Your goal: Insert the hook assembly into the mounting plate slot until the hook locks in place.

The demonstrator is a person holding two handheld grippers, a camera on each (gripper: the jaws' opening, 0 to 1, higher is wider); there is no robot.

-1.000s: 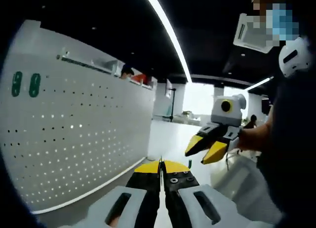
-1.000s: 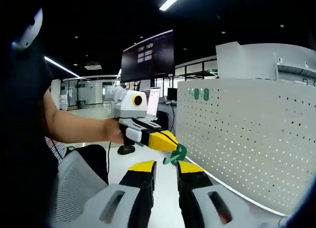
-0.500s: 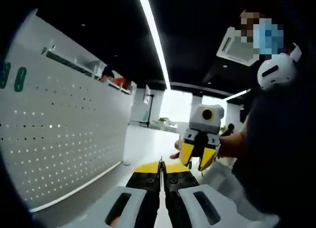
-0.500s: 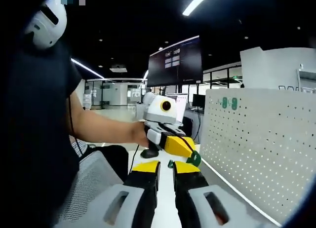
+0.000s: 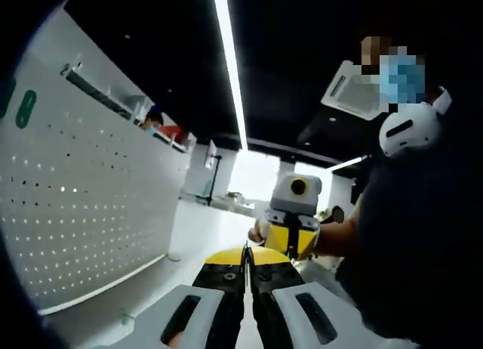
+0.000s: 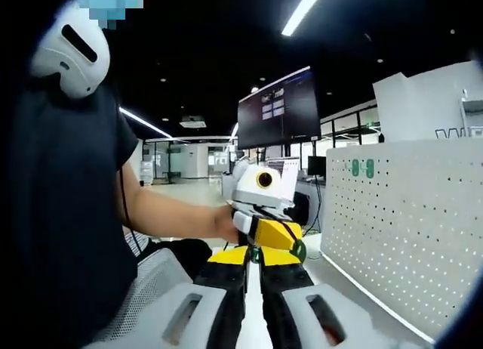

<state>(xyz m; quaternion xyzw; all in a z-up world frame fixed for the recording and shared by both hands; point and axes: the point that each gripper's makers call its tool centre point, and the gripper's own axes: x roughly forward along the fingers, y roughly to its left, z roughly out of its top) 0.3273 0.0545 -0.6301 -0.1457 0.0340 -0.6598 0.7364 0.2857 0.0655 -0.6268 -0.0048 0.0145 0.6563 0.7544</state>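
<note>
In the right gripper view my left gripper [image 6: 276, 242] comes in from the left in a person's hand, shut on a small green hook [image 6: 299, 249]. My right gripper [image 6: 253, 256] meets it tip to tip, its jaws drawn almost together with a green bit of the hook between them. The left gripper view shows my left gripper [image 5: 245, 255] with its jaws pressed shut and my right gripper [image 5: 291, 242] facing it just beyond the tips. The white pegboard plate [image 6: 392, 228] stands to the right with two green hooks [image 6: 361, 168] mounted high; it also fills the left side as the pegboard [image 5: 83, 205].
The person [image 6: 68, 205] holding the grippers stands close, wearing a white headset [image 6: 72, 50]. A white tabletop [image 5: 204, 228] runs along the pegboard's foot. A mesh chair [image 6: 151, 288] sits at lower left. A dark wall screen [image 6: 279, 111] hangs behind.
My right gripper has swung in front of the left one and its jaws have narrowed from wide open to almost shut at the hook. Both cameras tilted as the hands came together.
</note>
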